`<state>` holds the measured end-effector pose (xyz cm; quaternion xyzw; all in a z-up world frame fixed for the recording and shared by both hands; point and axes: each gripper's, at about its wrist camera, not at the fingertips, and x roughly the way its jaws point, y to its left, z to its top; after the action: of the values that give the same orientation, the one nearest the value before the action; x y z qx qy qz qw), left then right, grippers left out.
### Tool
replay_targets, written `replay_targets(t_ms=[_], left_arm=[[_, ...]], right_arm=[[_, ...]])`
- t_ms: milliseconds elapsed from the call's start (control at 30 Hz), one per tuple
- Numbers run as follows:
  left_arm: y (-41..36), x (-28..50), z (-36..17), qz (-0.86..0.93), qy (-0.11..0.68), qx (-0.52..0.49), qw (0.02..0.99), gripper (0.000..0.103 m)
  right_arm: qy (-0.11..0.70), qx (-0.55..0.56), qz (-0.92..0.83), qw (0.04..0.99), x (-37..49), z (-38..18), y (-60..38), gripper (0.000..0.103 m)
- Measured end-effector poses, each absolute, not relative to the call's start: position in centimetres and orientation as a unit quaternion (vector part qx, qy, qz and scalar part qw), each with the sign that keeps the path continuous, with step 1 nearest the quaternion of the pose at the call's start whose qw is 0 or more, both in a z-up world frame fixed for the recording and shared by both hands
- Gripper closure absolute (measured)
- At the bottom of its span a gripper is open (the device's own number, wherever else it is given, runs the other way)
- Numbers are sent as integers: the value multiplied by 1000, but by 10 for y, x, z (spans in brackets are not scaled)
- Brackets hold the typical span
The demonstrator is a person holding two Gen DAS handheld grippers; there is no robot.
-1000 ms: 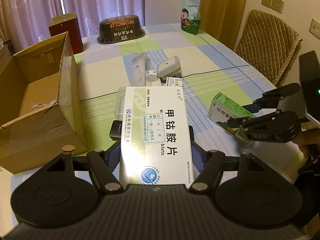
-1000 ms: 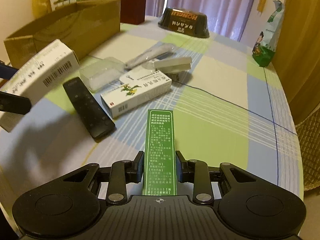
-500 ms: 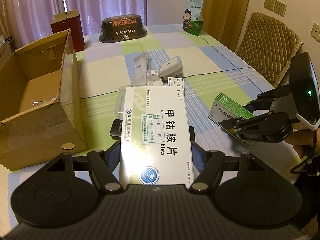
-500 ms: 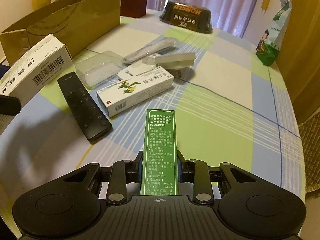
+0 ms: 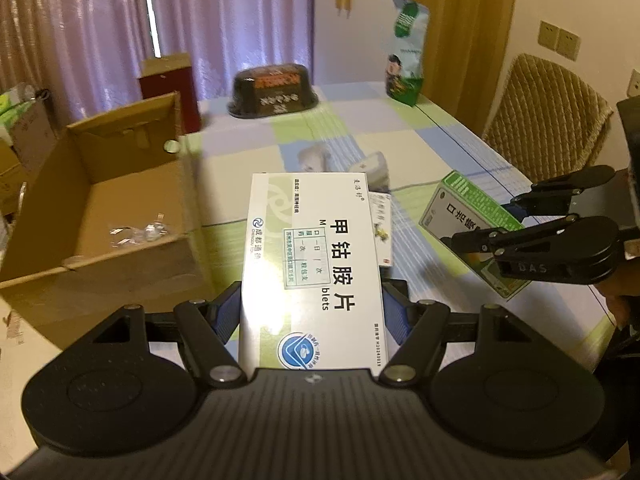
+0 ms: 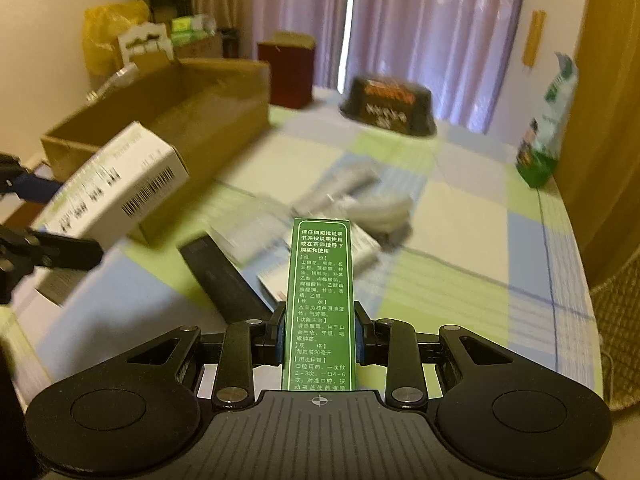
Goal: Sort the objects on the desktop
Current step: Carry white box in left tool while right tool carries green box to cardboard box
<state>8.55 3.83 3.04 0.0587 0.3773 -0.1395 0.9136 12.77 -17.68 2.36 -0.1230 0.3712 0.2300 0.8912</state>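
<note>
While both claws rise, white box [image 5: 312,264] nears carton [image 5: 100,208].

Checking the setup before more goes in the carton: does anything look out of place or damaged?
Mostly no. The cardboard box already holds some crumpled clear scraps on its floor, which look like litter, and its near flap sags outward. Both claws hold their medicine boxes squarely: left claw the white box, right claw the green box.

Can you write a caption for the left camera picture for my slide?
Left hand-held gripper holds a white medicine box near the open cardboard box.
</note>
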Motion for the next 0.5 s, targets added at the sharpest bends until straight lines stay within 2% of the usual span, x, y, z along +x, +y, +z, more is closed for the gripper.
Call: replay_targets(t_ms=[500], left_arm=[[119, 84, 68, -69, 346, 54, 934, 36]], right_arm=[[321, -115, 309, 888, 141, 73, -69, 74]])
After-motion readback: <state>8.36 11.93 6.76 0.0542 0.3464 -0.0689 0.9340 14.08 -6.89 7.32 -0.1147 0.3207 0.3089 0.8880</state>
